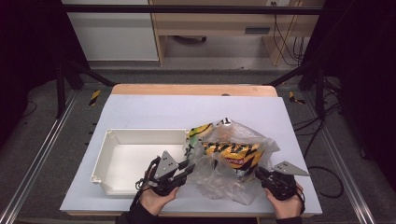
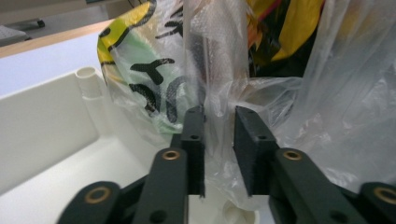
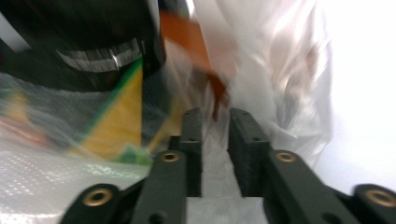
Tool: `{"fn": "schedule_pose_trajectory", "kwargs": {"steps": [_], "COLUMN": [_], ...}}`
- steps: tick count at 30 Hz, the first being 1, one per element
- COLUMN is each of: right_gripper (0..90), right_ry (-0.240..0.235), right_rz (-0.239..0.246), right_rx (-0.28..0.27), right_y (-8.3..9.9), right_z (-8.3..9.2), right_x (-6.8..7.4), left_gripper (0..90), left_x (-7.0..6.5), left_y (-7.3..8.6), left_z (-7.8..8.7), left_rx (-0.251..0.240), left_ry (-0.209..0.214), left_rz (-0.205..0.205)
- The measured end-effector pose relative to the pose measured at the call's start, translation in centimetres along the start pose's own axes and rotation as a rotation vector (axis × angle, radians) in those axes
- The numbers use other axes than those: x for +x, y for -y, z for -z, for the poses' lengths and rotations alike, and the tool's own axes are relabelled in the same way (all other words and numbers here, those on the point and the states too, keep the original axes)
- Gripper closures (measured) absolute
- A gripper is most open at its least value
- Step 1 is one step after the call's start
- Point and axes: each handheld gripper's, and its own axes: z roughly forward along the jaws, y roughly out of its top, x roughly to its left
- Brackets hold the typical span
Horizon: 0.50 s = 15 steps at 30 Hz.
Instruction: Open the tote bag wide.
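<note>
A clear plastic bag (image 1: 219, 179) lies on the table right of centre, holding snack packets: a yellow and black one (image 1: 231, 151) and a green and yellow one (image 1: 200, 130). My left gripper (image 1: 189, 168) is at the bag's left edge, over the near right corner of the white bin (image 1: 100, 158). In the left gripper view its jaws (image 2: 218, 116) stand a little apart with a fold of the bag's film (image 2: 215, 84) between them, not pinched. My right gripper (image 1: 258, 172) is at the bag's near right side. Its jaws (image 3: 215, 116) also stand slightly apart around loose film (image 3: 280, 70).
The empty white bin sits left of the bag on the white tabletop (image 1: 163, 109). Its wall (image 2: 46, 126) and corner post (image 2: 91, 81) lie close to my left jaws. Black frame bars and cables run along both sides of the table.
</note>
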Motion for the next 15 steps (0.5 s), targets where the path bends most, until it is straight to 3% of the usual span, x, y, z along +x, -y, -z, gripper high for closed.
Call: {"fn": "schedule_pose_trajectory", "kwargs": {"steps": [5, 9, 15], "right_gripper": [58.7, 52.0, 48.5], "right_ry": [0.025, 0.035, 0.029], "right_rz": [-0.016, 0.020, 0.074], "right_rx": [-0.137, -0.217, -0.305], "right_y": [-1.4, -2.7, -5.1], "right_z": [3.0, 5.2, 7.2], "right_x": [-0.3, 0.0, 1.1], "left_gripper": [62.4, 59.1, 56.4], "left_x": [-0.1, -0.7, -2.6], "left_y": [-1.5, -2.8, -4.1], "left_z": [1.9, 3.4, 3.8], "left_rx": [-0.085, -0.142, -0.155], "left_ry": [0.016, 0.031, 0.090], "left_rz": [0.013, 0.014, -0.013]}}
